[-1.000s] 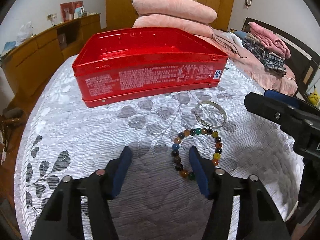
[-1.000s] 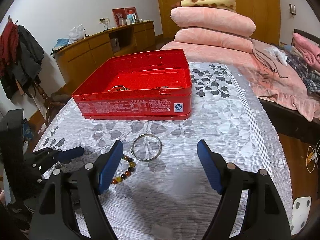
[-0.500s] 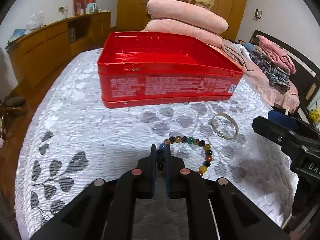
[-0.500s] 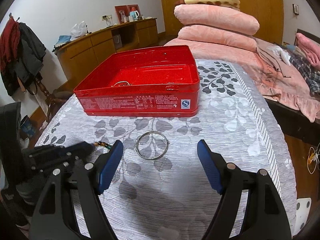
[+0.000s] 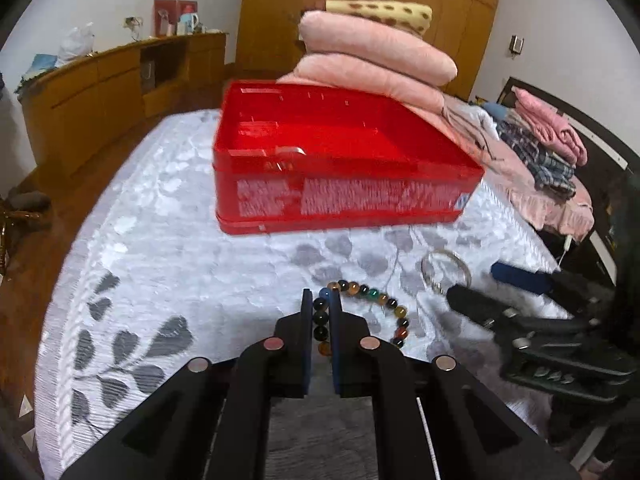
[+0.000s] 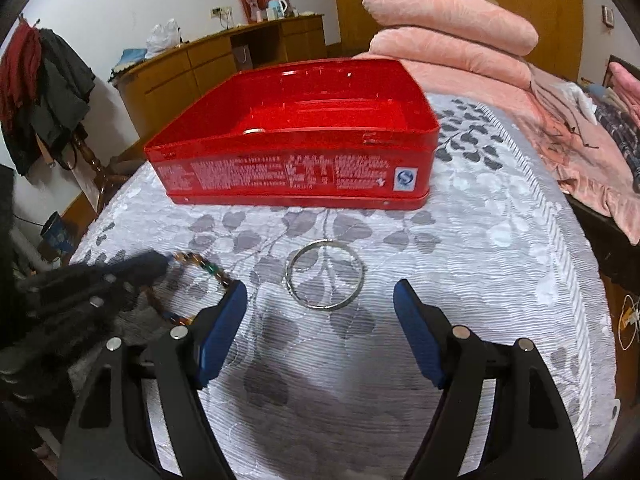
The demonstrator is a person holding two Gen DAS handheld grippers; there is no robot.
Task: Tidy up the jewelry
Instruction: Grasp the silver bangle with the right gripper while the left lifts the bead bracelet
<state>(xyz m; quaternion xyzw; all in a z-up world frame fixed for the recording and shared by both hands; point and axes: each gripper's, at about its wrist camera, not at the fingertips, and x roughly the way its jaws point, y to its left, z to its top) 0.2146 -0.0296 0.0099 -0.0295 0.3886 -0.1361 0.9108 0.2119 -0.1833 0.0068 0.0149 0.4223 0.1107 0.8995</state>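
Note:
A bracelet of coloured beads (image 5: 376, 294) lies on the grey leaf-patterned bedspread, and my left gripper (image 5: 321, 300) is shut on its left side. In the right wrist view the same bracelet (image 6: 208, 268) trails from the left gripper (image 6: 160, 262). A silver bangle (image 6: 326, 307) lies flat in front of the red tin (image 6: 288, 176). My right gripper (image 6: 320, 292) hangs low over it, jaws closing, the bangle's near edge between the pads, untouched. In the left wrist view the bangle (image 5: 426, 270) sits by the right gripper (image 5: 476, 284), in front of the open red tin (image 5: 344, 196).
Something silvery (image 6: 251, 131) lies inside the tin. Pink pillows (image 6: 452, 20) are stacked behind it, with folded clothes (image 5: 548, 132) at the right. A wooden sideboard (image 6: 224, 60) runs along the far wall. The bedspread's edge drops off at the left and right.
My left gripper closed on the bead bracelet and shifted it a little. The right gripper sank toward the silver bangle, and its jaws narrowed slightly.

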